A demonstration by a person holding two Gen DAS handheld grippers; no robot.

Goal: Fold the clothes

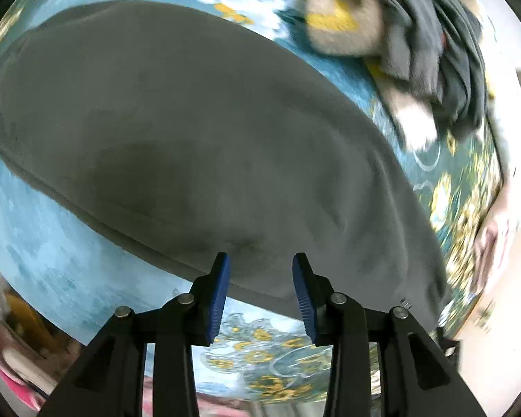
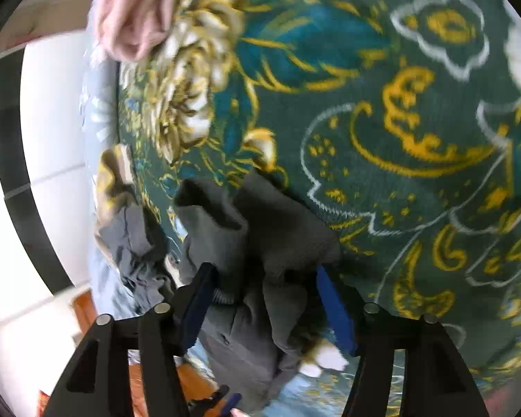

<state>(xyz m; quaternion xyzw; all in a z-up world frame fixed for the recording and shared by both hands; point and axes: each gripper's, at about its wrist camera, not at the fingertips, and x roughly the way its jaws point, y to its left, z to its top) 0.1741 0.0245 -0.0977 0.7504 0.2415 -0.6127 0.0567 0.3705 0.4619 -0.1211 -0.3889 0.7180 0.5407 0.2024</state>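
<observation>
The left claw [image 1: 261,292] hovers open over the near hem of the grey garment [image 1: 191,132] flat on the floral bedspread [image 1: 45,260], while the right claw [image 2: 265,299] gapes around a bunched dark-grey garment [image 2: 260,229]; pinch both layers squarely.

Teal bedspread [image 1: 45,253] with white and yellow flowers, spread flat as the work surface; darker green stretch [image 2: 416,132] with yellow scrolls and white outlines in the right view. Pale wall [image 2: 55,132] beyond its edge, crossed by a dark curved band [image 2: 14,139]. Orange-brown wood [image 2: 87,309] low down. Pink object [image 1: 14,387], blurred, bottom left corner.
</observation>
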